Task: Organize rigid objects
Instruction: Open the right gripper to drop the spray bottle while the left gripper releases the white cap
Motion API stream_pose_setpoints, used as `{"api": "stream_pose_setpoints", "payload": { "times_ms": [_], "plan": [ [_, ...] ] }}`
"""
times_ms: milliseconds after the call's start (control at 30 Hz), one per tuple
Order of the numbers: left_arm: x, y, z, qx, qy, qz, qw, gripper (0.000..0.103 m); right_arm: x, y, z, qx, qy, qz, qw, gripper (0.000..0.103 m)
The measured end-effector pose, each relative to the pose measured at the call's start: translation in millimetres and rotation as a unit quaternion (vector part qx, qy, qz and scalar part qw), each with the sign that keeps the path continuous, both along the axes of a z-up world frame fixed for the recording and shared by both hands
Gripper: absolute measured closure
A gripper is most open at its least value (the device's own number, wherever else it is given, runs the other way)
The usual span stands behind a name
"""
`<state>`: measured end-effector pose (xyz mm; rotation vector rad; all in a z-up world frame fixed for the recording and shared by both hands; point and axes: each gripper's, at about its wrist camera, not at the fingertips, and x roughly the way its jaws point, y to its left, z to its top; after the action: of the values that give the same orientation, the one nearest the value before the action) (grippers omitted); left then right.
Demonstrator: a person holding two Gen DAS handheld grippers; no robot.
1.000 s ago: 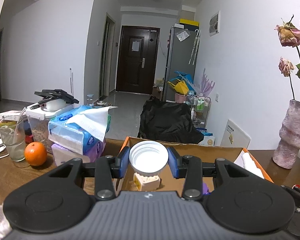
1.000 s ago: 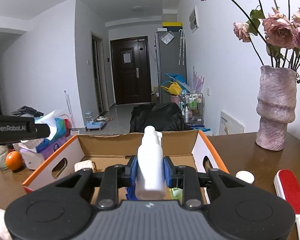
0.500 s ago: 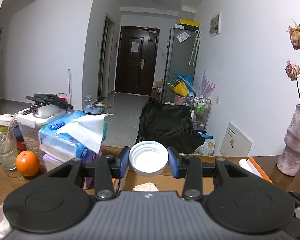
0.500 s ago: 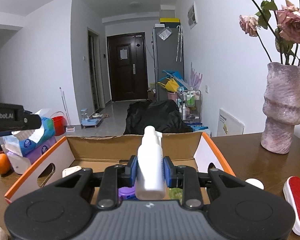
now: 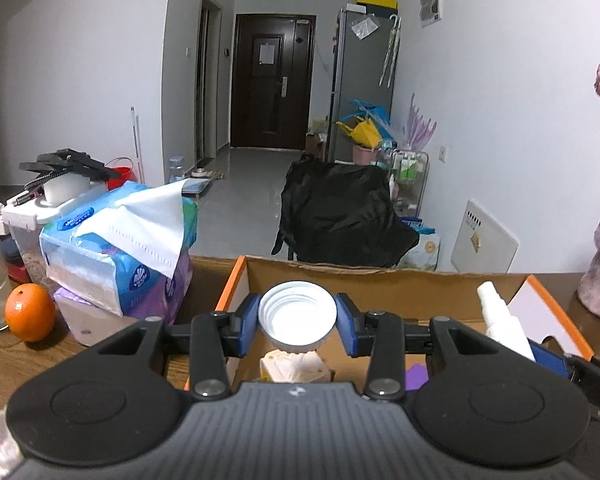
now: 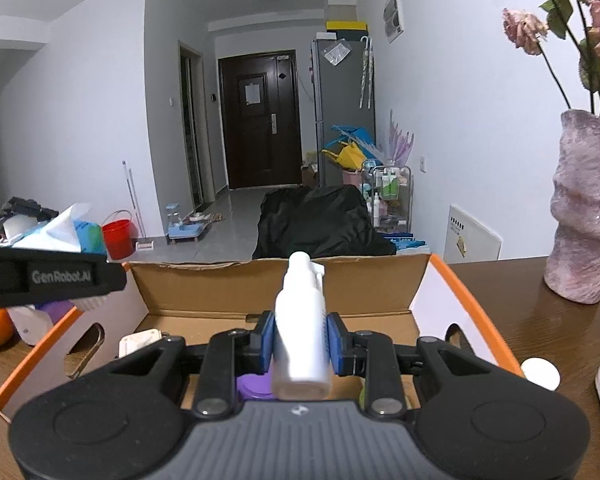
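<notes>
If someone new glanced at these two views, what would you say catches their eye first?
Probably the white spray bottle clamped upright in the right tongs, poised over the orange-edged cardboard box. Next, the white lid gripped in the left tongs, its ribbed inside facing the camera, over the same box. Off to the left, a bright orange sits beside stacked tissue packs.

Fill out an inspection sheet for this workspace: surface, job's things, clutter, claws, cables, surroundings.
Surface: dark brown wooden table.
Job's things: open cardboard box with orange edges; white ribbed plastic lid; white plastic spray bottle; purple and cream items lie inside the box.
Clutter: orange fruit, blue tissue pack, pink textured vase, small white round cap.
Claws: left claw shut on the lid over the box; right claw shut on the bottle over the box.
Cables: nothing seen.
Surroundings: dark door, grey fridge, red bucket.
</notes>
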<state>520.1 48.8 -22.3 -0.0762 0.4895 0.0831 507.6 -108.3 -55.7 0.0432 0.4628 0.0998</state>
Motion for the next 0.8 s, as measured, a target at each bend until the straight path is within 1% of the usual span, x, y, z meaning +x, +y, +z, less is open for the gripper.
{"api": "stream_pose_setpoints", "payload": {
  "times_ms": [200,333,400,433,467,500,533,567,600,667,800],
  "plan": [
    [3,-1,-6,0.012,0.005,0.002,0.9999,0.062,8,1,-3,-0.002,0.005,0.004,1.0,0.077],
    [4,1,-6,0.011,0.009,0.006,0.9999,0.06,8,-2,-1,0.0,0.009,0.009,1.0,0.076],
    [4,3,-6,0.008,0.011,0.009,0.9999,0.049,9,-4,-1,0.002,0.017,0.008,1.0,0.076],
    [3,5,-6,0.004,0.009,0.011,0.9999,0.035,10,-5,-1,0.002,0.018,0.004,1.0,0.072],
    [3,6,-5,0.002,0.007,0.014,0.9999,0.018,11,-7,-1,0.001,0.022,0.001,1.0,0.061],
    [1,6,-4,0.003,0.003,0.016,0.9999,0.013,14,-7,0,0.004,0.024,-0.003,1.0,0.043],
    [0,6,-3,0.005,-0.003,0.016,0.9999,0.006,14,-9,0,0.007,0.022,-0.008,1.0,0.034],
    [-2,5,-1,0.005,-0.007,0.014,0.9999,0.0,12,-9,0,0.007,0.018,-0.012,1.0,0.019],
    [-3,4,0,0.004,-0.011,0.013,0.9998,0.0,11,-10,0,0.007,0.014,-0.015,1.0,0.008],
    [-5,3,2,0.004,-0.017,0.012,0.9998,0.0,7,-12,1,0.008,0.002,-0.021,1.0,0.0],
    [-6,1,2,0.011,-0.017,0.019,0.9996,0.0,5,-15,1,0.012,0.0,-0.024,1.0,0.0]
  ]
}}
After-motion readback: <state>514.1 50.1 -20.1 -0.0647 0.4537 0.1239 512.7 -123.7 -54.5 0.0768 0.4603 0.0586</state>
